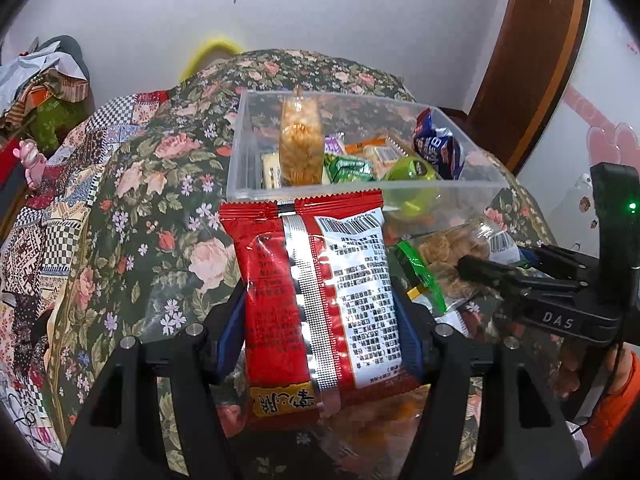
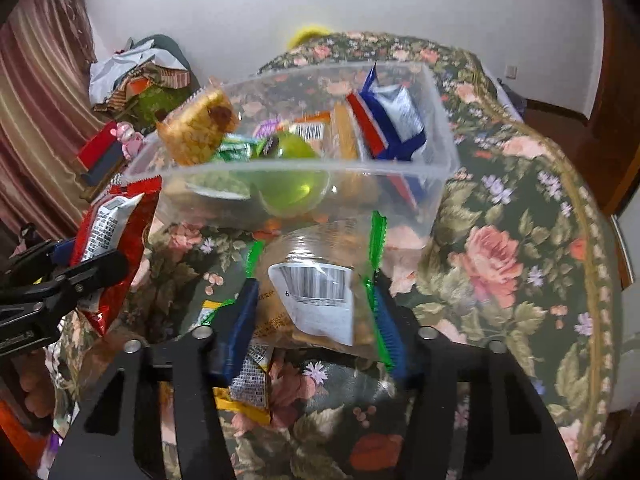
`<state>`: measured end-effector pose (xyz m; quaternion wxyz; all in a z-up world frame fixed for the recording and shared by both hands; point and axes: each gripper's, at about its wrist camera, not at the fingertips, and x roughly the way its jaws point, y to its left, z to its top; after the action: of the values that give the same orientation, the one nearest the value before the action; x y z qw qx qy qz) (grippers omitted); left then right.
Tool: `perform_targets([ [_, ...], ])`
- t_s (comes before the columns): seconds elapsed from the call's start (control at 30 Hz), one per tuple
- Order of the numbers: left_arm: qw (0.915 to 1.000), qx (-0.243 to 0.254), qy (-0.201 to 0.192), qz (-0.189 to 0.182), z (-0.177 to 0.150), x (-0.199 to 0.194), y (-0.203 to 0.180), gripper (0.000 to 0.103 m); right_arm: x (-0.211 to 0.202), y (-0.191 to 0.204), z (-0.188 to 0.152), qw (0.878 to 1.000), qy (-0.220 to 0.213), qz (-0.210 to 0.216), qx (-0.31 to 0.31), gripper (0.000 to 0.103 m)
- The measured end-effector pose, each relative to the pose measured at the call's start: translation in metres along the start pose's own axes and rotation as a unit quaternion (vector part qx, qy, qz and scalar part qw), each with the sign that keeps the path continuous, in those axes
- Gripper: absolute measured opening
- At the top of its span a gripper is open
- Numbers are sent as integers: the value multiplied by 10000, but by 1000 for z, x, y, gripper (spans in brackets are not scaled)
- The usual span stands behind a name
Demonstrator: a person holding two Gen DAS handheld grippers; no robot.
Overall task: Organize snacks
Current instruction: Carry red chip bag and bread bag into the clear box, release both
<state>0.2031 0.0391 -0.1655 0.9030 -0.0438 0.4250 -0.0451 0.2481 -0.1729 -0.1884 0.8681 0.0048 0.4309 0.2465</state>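
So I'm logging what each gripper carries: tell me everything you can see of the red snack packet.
The red foil snack packet is glossy and crinkled, with a serrated top edge, a silver back seam, a white panel of printed text and a barcode. It looks sealed and puffy. It stands roughly upright, pinched between the left gripper's blue pads, held above the floral tablecloth just in front of the clear plastic bin.
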Motion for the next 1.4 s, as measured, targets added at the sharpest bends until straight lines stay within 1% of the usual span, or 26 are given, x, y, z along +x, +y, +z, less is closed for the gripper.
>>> perform_targets([
  [0.13,9999,-37,-123,-32,5,-10,-2,64,-11,-4,0,9998,-183,-110,-66,47],
  [0.37,9994,-58,-349,-40,17,-25,-2,64,-37,-6,2,9984,-533,-156,-60,47],
  [0.6,9979,-29,-640,-19,39,-36,-8,64,-59,-3,26,9946,-1027,-152,-37,47],
  [0.77,9967,25,-808,-11,59,-35,-15,64,-58,-1,47,9921,-1250,-132,-31,47],
  [0.93,9960,36,-888,-25,79,-24,-21,64,-47,0,64,9908,-1344,-157,-42,47],
  [1.07,9963,88,-857,41,95,-8,-25,64,-37,-6,74,9901,-1390,-209,-3,47],
  [1.2,9964,115,-826,120,109,11,-27,64,-24,-12,84,9906,-1344,-232,71,48],
  [1.3,9970,110,-752,121,118,27,-27,64,-13,-15,91,9911,-1295,-316,54,48],
  [1.4,9983,34,-578,37,126,47,-25,64,-3,-16,96,9919,-1218,-362,35,48],
])
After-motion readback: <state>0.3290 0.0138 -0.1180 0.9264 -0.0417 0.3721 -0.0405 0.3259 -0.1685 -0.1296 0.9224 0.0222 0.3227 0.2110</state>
